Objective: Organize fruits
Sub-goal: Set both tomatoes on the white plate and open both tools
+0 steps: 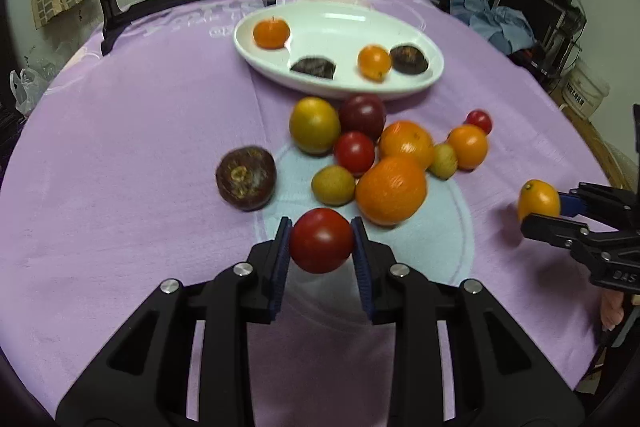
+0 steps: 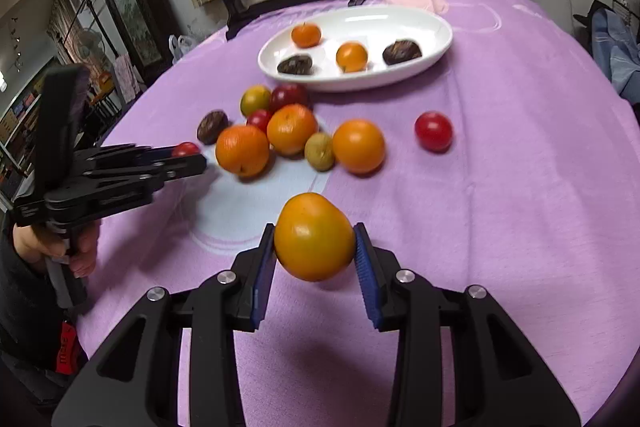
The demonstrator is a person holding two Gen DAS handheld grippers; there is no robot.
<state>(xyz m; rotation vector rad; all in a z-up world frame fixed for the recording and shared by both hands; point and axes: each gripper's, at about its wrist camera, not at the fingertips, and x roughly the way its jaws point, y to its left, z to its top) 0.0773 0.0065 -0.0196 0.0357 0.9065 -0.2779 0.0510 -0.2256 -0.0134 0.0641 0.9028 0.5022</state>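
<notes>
Left to right across the purple-clothed round table (image 1: 120,155): the left claw (image 1: 321,241) grasps a small round red tomato (image 1: 321,240) across its widest girth, blue ribbed pads (image 1: 282,247) touching both flanks, the fruit lifted just clear of the cloth over a pale blue patch. Judged light, thin-skinned and glossy, it should bruise or split under a hard squeeze and slip if taken off-centre, so a gentle hold at the equator suits it. To its left lies a dark brown, rough-skinned round fruit (image 1: 246,177), apart from the rest; its skin looks firm and less slippery. Ahead, a loose cluster of oranges, red tomatoes and small yellow-green fruits (image 1: 368,151) sits near the front rim of the white oval ceramic dish (image 1: 340,89), many touching, so a neighbour may roll when one is drawn out. The dish already holds two small oranges and two dark fruits, well spaced. A lone red tomato (image 2: 433,131) rests to the right of the cluster. Farthest right, the right claw (image 2: 315,243) grasps a smooth orange-yellow fruit with a slightly pointed end (image 2: 315,242), pads on its broad sides and raised off the table; it appears firmer and heavier, tolerating a firmer grip.
</notes>
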